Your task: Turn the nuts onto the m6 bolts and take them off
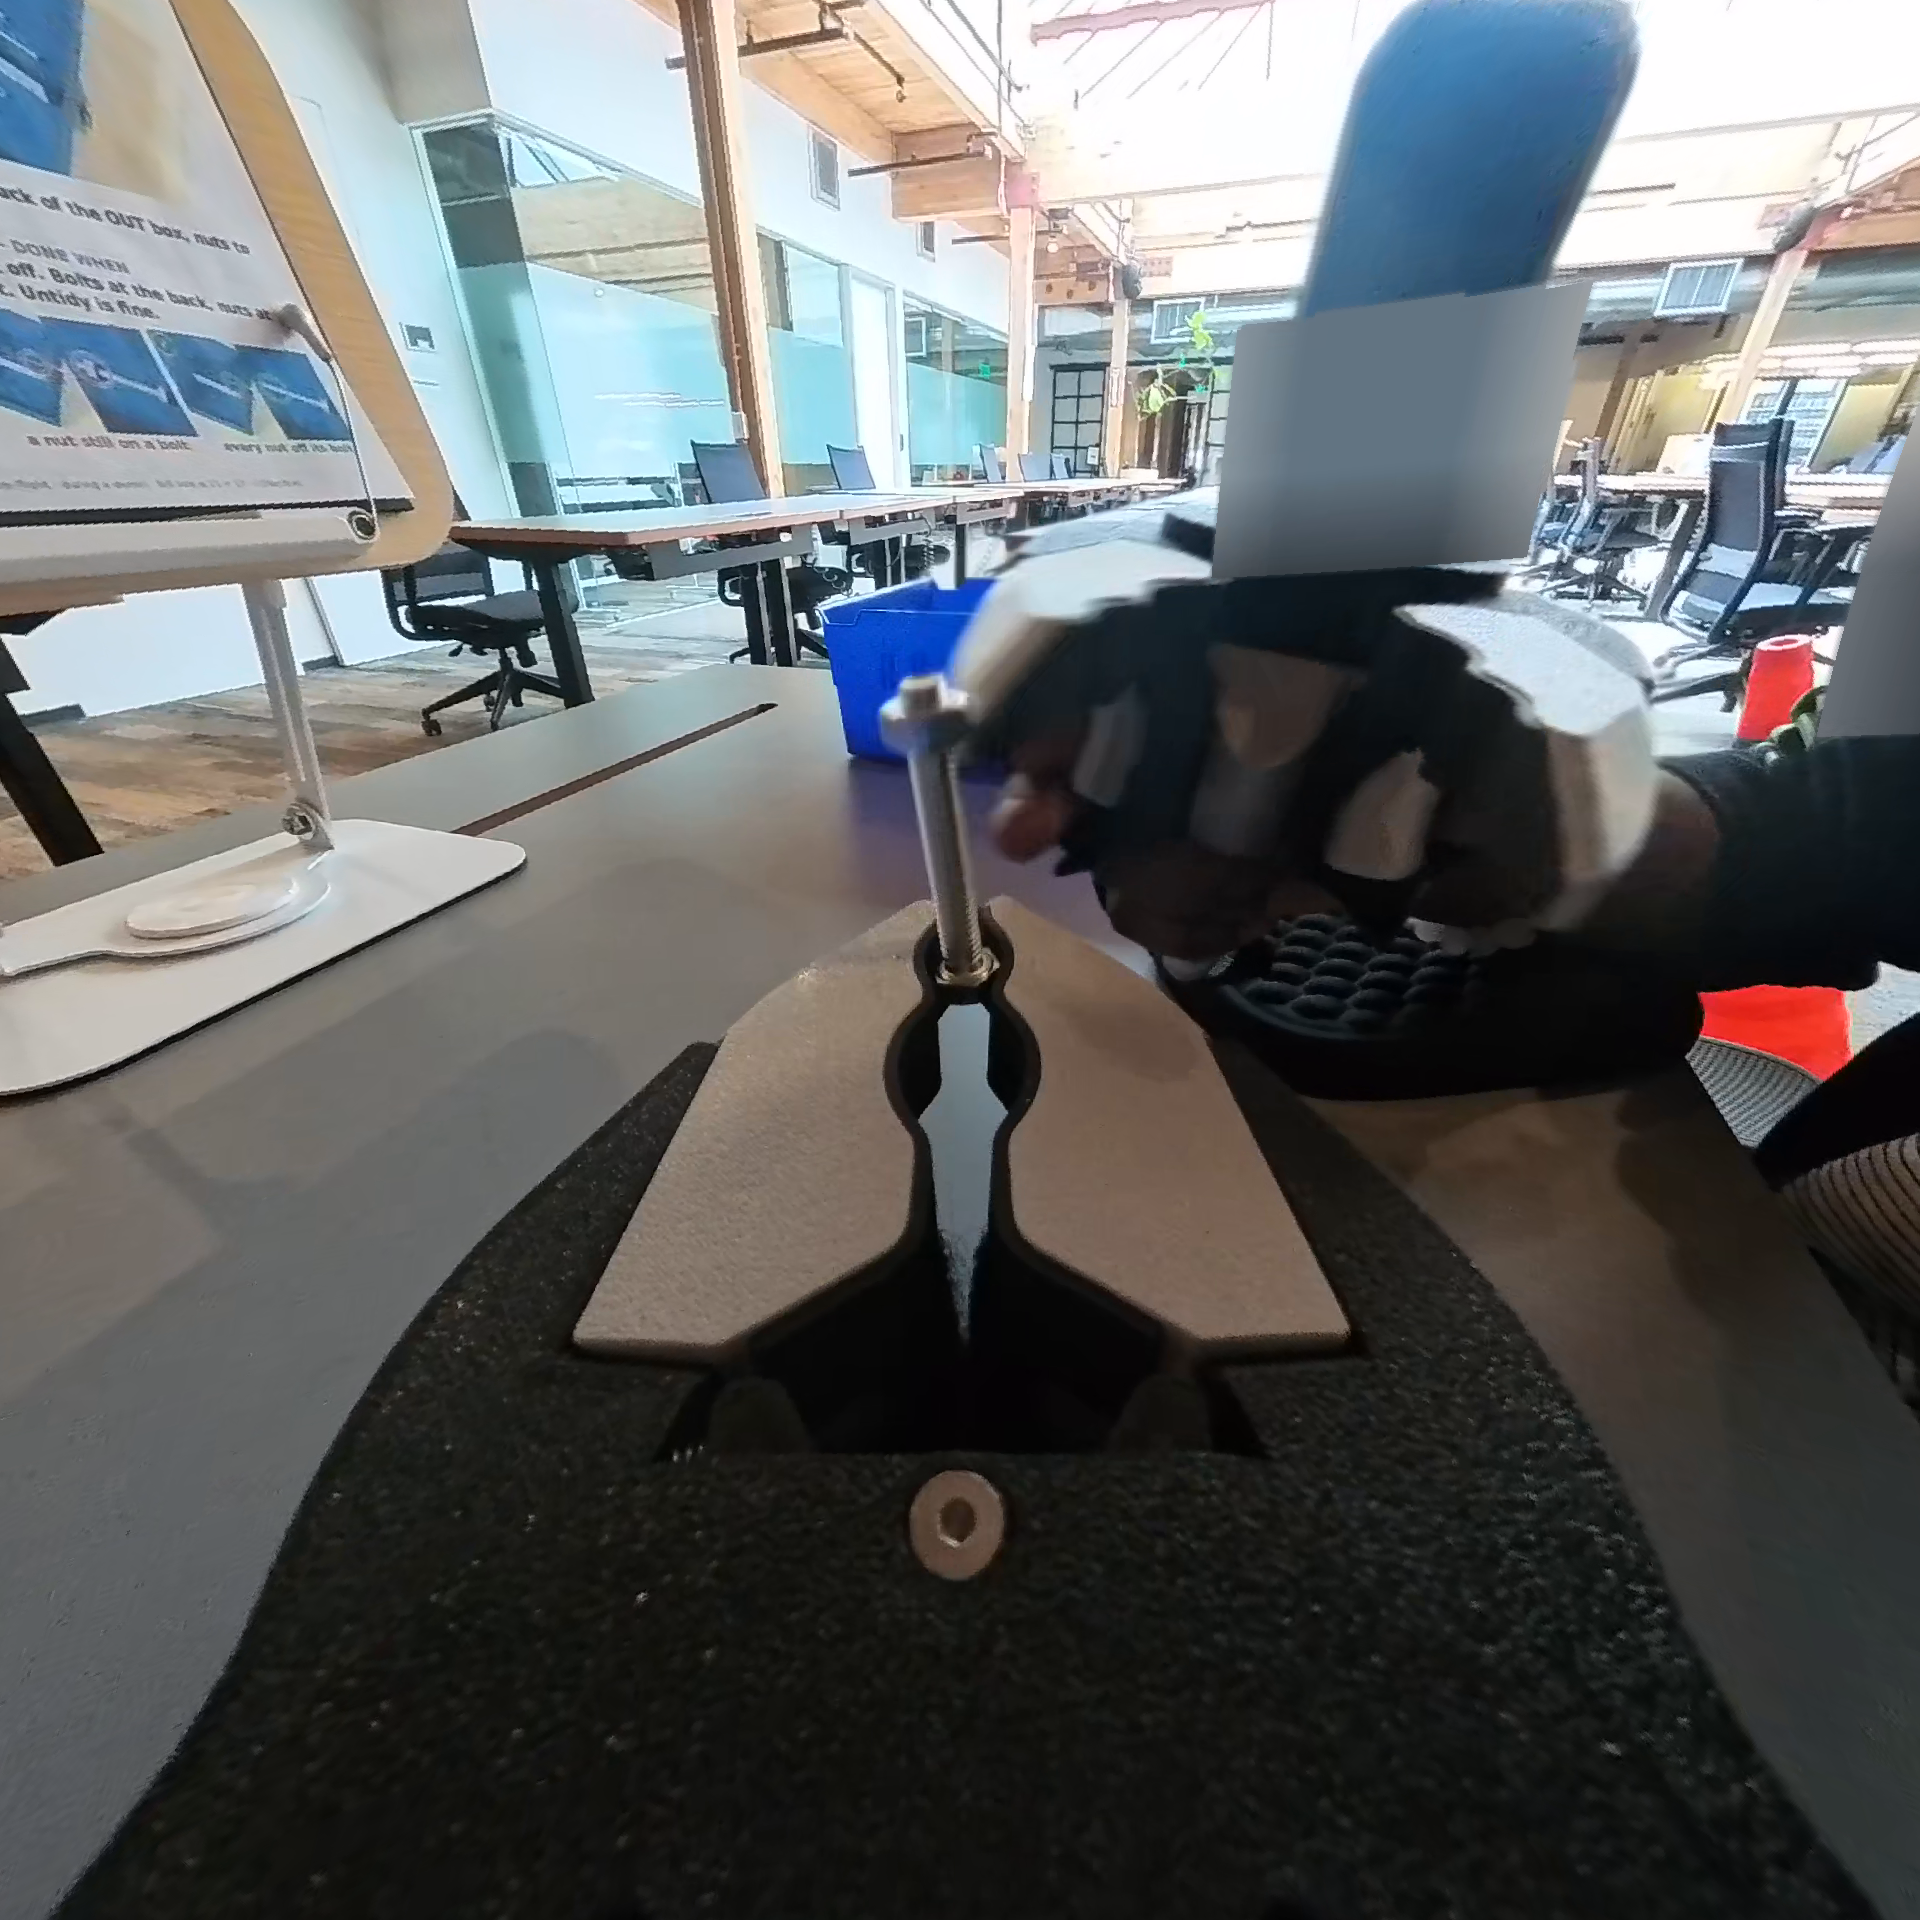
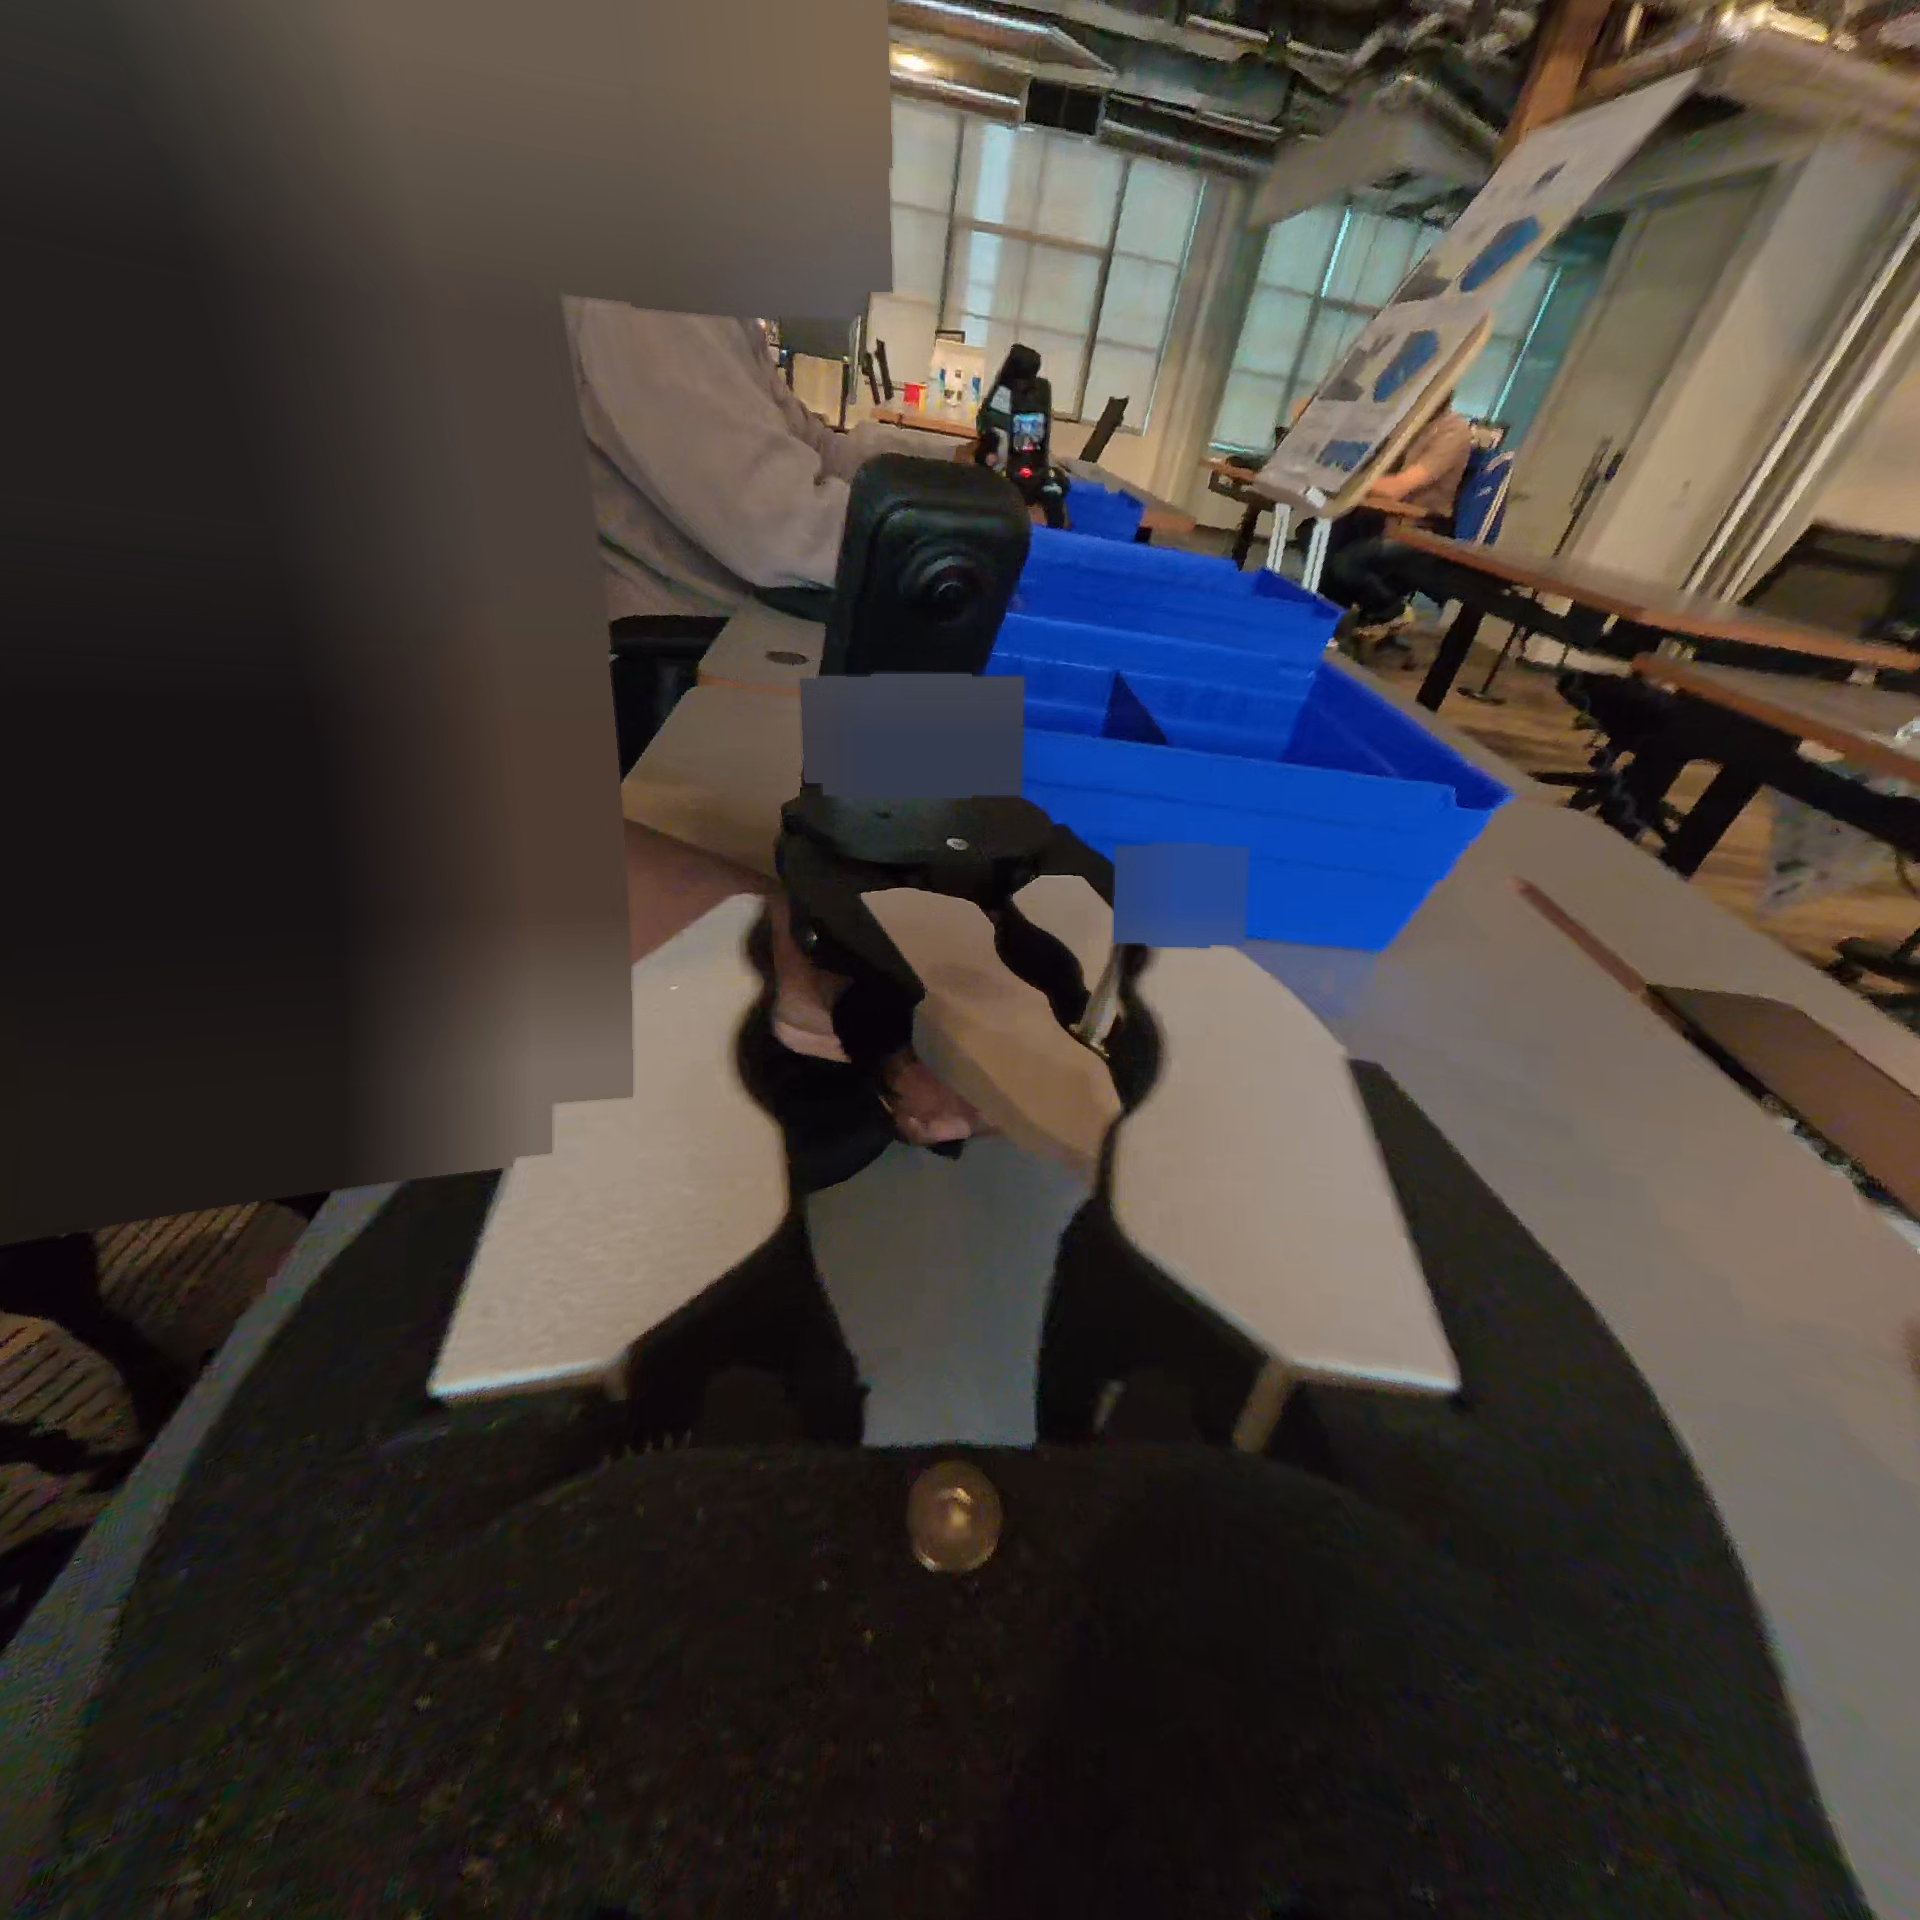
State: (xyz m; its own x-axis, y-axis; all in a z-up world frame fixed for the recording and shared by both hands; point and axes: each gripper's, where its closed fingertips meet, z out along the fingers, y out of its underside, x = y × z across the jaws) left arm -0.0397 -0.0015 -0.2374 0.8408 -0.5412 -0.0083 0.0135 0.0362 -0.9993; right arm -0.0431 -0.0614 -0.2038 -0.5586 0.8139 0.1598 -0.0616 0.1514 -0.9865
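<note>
Both tongs serve the bolt [image 1: 940, 831]: my left gripper [image 1: 961, 971] pinches its nut [image 1: 964, 974] upright; my right gripper [image 2: 940, 1023], spread, reaches beside its head for turning.

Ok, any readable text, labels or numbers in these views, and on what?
Instruction sheet on wooden stand, left wrist view: legible print and captions; wording not reproduced.
Poster board, right wrist view: too blurred to read.
Blue bins, bolt: no markings visible.

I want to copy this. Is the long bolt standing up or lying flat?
Standing up. The bolt rises nearly straight from the left gripper, whose shut tips pinch its lower end, head on top.
</note>
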